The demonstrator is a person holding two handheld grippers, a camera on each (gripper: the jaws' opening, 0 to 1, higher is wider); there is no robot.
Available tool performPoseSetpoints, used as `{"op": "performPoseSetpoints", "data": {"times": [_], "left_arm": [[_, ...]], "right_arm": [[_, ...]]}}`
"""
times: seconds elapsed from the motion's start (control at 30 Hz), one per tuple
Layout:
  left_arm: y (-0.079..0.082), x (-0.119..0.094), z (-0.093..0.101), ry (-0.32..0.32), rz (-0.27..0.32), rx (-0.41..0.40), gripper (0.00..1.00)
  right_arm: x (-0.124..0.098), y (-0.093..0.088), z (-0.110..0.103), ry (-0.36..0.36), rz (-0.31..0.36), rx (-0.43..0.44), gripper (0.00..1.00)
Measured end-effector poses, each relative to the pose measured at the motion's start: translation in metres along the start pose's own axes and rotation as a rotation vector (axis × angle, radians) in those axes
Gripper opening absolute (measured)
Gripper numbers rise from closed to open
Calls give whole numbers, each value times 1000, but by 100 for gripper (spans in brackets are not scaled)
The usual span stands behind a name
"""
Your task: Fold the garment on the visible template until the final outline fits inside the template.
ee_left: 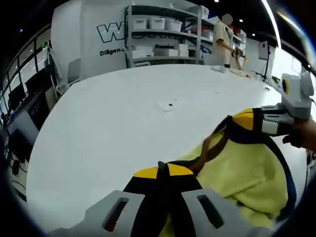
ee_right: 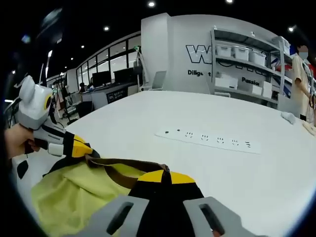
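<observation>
So both grippers are pinching the pale yellow fleece garment with black, yellow and brown trim (ee_left: 242, 173) along its top edge. The left gripper (ee_left: 163, 170) has its jaws closed on a yellow-and-black trim bit, and the right gripper (ee_right: 163, 173) is clamped on the other end, same deal. The garment drapes between them over the big white surface (ee_left: 113, 118). A white power strip (ee_right: 207, 139) lies farther back, well apart from the garment.
</observation>
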State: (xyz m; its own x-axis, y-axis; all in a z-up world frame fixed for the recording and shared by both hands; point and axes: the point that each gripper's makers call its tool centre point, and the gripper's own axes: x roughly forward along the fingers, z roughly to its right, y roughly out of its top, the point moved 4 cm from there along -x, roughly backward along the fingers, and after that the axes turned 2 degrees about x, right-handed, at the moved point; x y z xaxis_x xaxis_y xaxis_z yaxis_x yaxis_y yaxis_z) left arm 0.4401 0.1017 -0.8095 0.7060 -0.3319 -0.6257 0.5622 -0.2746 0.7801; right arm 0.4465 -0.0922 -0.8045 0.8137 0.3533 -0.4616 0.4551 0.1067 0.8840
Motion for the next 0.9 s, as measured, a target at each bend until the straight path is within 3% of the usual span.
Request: {"op": "performPoseSetpoints", "data": {"times": [0.13, 0.17, 0.33, 0.5, 0.57, 0.7, 0.83, 0.9], "left_arm": [[-5, 5, -8, 3, -27, -29, 7], [-7, 6, -9, 3, -29, -26, 7], [-9, 9, -20, 39, -36, -55, 7], [-11, 5, -26, 67, -45, -54, 10], [-10, 1, -27, 64, -47, -50, 13], [-3, -10, -30, 78, -29, -28, 21], [0, -20, -31, 77, -17, -21, 33], [-1, -25, -31, 77, -14, -25, 40]], "right_arm": [[8, -4, 3, -23, -3, 22, 0], [11, -6, 1, -13, 3, 78, 0], [20, -15, 9, -25, -46, 66, 0], [15, -8, 11, -36, -24, 76, 0], [11, -3, 12, -33, -13, 91, 11], [3, 1, 9, -17, -13, 100, 19], [-5, 3, -1, 8, -21, 96, 37], [-9, 4, -6, 28, -27, 84, 40]]}}
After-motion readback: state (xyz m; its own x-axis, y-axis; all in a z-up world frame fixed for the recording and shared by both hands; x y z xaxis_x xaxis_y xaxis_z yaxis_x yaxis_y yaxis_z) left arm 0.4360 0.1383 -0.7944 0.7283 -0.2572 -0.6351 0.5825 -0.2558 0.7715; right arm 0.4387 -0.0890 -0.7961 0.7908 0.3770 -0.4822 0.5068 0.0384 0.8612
